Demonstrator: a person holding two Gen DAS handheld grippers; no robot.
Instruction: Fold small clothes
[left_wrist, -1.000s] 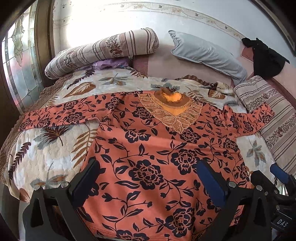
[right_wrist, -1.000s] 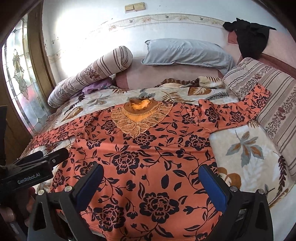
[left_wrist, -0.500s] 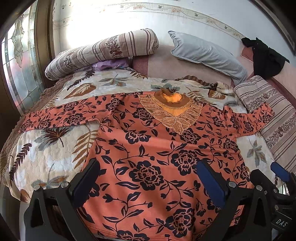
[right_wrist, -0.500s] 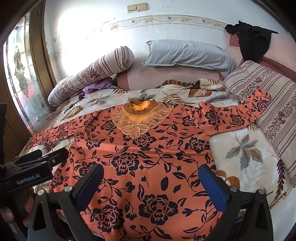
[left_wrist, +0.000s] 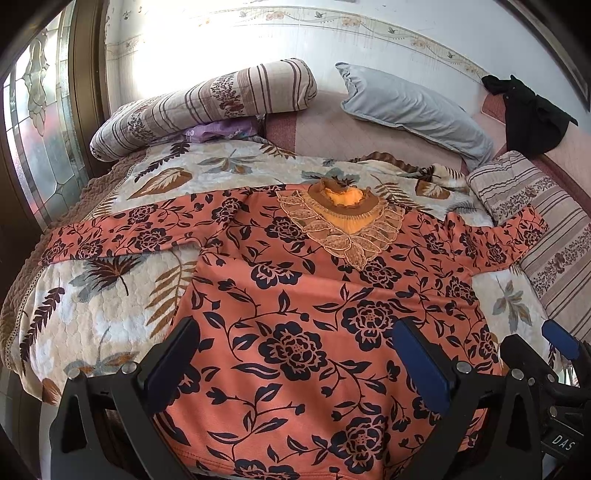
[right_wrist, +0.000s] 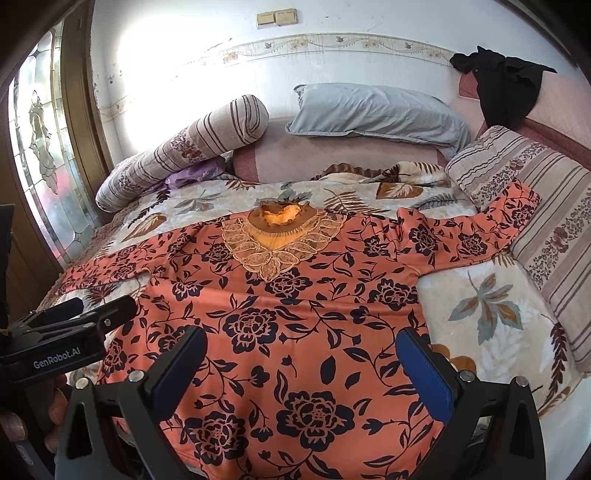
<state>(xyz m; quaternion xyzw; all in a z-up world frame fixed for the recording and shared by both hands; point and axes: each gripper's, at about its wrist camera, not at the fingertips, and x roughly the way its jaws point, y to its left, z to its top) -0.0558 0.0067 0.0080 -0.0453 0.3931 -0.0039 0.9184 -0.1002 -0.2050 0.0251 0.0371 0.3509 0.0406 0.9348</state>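
Left wrist view, orange floral top (left_wrist: 295, 295) spread flat, left gripper (left_wrist: 295, 363) and right gripper (right_wrist: 301, 369) spread wide over hem.

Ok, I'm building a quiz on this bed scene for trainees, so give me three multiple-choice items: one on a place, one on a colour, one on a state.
1. Where does the far end of the top's right sleeve lie?
A. on the striped cushion
B. under the grey pillow
C. folded across the chest

2. What colour is the garment hung at the headboard corner?
A. white
B. black
C. purple

3. How is the orange floral top now?
A. folded in half
B. rolled up
C. spread flat, both sleeves out

Answers:
1 A: the cuff rests up against the striped cushion.
2 B: it shows dark black against the pale wall.
3 C: it lies open on the bedspread, with both pairs of tongs, left and right, open above its hem.
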